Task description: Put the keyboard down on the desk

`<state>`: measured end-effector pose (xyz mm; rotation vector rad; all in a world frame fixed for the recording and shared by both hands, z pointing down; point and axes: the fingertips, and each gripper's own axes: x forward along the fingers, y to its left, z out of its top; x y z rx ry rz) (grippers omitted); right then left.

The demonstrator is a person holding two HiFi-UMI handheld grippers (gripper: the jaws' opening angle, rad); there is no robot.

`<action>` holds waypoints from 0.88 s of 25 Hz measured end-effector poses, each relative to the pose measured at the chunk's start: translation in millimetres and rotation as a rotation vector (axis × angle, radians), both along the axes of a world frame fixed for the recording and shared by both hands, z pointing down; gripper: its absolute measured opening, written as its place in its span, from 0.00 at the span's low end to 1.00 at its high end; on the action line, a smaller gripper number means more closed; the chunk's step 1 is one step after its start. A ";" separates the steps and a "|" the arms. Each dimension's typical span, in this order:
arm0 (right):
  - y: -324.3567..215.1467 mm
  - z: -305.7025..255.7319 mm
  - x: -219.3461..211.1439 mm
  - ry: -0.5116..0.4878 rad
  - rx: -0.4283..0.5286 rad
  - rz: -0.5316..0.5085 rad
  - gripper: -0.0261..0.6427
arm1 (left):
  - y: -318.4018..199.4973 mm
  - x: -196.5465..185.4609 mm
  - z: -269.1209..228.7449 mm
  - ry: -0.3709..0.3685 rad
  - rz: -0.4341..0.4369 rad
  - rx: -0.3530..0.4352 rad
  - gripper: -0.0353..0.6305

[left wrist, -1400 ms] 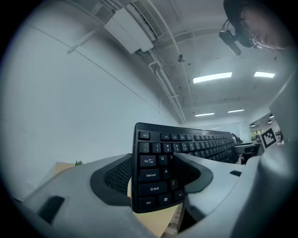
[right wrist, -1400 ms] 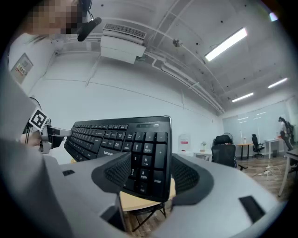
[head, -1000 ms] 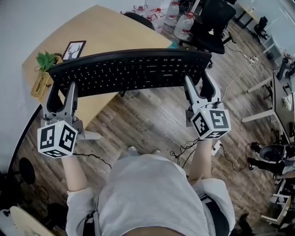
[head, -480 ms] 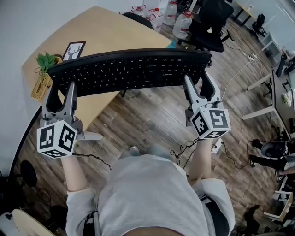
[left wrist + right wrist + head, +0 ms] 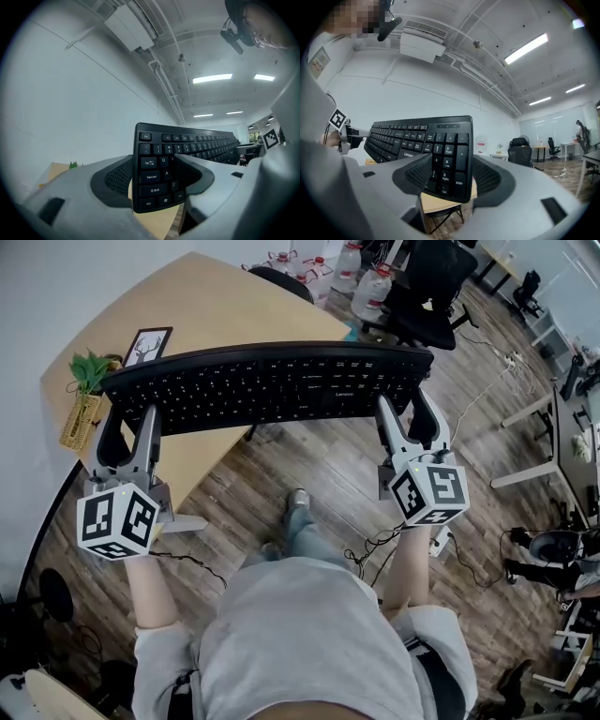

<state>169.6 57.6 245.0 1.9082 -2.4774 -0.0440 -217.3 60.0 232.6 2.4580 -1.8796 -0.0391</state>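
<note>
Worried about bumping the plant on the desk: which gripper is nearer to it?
Left. The left gripper holds the keyboard end just beside the plant; the right gripper holds the opposite end, over the floor.

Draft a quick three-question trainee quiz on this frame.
1. Which end of the black full-size plastic keyboard does the right gripper clamp? A) numeric-keypad end B) Esc end C) middle
2. True or false: the keyboard lies flat on the light wooden desk.
3. Fill in: the left gripper is shut on the ____.
Key: 1 A; 2 false, both grippers hold it above the desk; 3 keyboard.
</note>
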 end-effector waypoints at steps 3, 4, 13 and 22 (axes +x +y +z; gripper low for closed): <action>-1.0 1.6 0.1 -0.001 0.008 -0.011 0.41 | 3.0 0.5 1.4 0.000 -0.011 0.006 0.43; -1.3 1.2 0.1 0.000 0.012 -0.015 0.41 | 4.2 0.5 1.5 0.001 -0.014 0.008 0.43; -10.0 0.7 -0.4 0.010 0.057 -0.058 0.41 | 12.3 0.8 6.5 0.013 -0.060 0.045 0.43; -20.4 10.2 -1.0 0.018 0.100 -0.103 0.41 | 19.3 2.0 21.0 0.023 -0.106 0.086 0.43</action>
